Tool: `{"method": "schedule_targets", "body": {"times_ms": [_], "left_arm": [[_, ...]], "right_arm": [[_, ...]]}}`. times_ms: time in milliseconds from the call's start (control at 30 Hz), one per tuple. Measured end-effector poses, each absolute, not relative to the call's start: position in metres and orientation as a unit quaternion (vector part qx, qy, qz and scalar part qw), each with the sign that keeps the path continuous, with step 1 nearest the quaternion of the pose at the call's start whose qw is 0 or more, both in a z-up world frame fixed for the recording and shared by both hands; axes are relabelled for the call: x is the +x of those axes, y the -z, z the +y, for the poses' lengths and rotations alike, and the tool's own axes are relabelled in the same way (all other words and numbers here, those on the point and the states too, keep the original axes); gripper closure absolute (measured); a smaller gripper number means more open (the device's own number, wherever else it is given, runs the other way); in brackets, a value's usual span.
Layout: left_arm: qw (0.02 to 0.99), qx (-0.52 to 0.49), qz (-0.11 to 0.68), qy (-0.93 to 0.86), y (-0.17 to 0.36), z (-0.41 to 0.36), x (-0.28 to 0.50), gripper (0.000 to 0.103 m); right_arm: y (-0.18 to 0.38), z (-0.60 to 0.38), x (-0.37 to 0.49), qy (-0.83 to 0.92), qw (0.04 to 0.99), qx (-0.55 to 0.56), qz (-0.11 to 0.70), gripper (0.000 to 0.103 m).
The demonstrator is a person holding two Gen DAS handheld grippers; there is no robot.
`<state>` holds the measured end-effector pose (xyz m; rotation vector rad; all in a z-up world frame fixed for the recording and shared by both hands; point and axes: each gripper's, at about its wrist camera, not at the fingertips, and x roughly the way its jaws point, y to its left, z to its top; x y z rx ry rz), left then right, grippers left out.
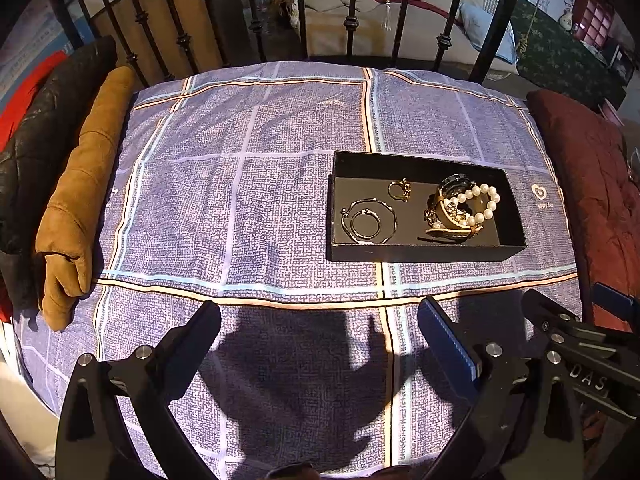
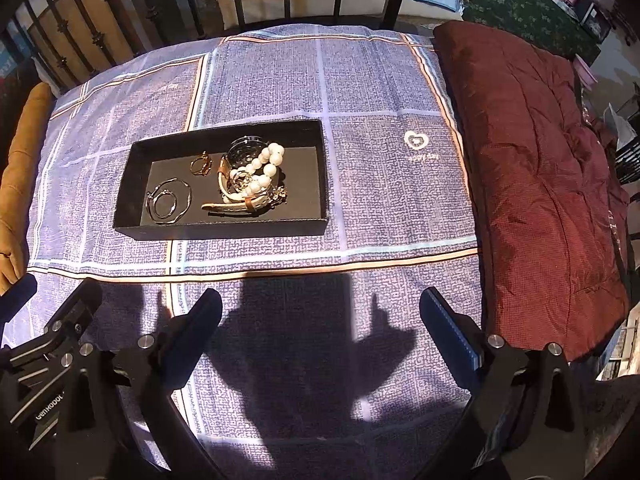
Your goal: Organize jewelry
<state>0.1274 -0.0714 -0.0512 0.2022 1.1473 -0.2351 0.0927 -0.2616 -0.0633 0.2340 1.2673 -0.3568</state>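
From my left wrist camera, I see the left hand-held gripper spread wide with nothing between its fingers, hovering above the blue checked bedspread and casting a shadow on it. Ahead and to the right sits the shallow black rectangular tray. Inside it, at the left end, lie thin silver hoop bangles; just beyond them rests a small gold ring; at the right end a white pearl bracelet is heaped on a cream-strapped wristwatch. A tan suede jacket lies along the bed's left edge, and the black iron bed rail stands behind.

From my right wrist camera, the right hand-held gripper is likewise wide apart and empty, well short of the tray. The bangles, ring, pearls and watch all lie inside it. A dark red quilted blanket lies to the right on the bedspread.
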Motion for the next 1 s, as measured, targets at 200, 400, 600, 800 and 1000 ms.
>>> {"method": "schedule_targets", "body": {"times_ms": [200, 400, 600, 800, 1000], "left_arm": [[0.827, 0.103, 0.542, 0.111, 0.055, -0.073, 0.126, 0.006], [0.826, 0.102, 0.544, 0.106, 0.058, -0.075, 0.127, 0.006], [0.83, 0.089, 0.541, 0.102, 0.052, -0.071, 0.132, 0.006], [0.832, 0.093, 0.538, 0.101, 0.048, -0.072, 0.133, 0.006], [0.831, 0.11, 0.537, 0.094, 0.051, -0.073, 0.134, 0.006]], "right_arm": [[0.071, -0.263, 0.09, 0.175, 0.782, 0.099, 0.591, 0.006], [0.063, -0.26, 0.089, 0.177, 0.802, 0.079, 0.566, 0.006], [0.067, -0.266, 0.087, 0.181, 0.798, 0.079, 0.569, 0.006], [0.06, -0.27, 0.085, 0.185, 0.809, 0.097, 0.55, 0.006], [0.061, -0.275, 0.082, 0.191, 0.806, 0.099, 0.551, 0.006]]}}
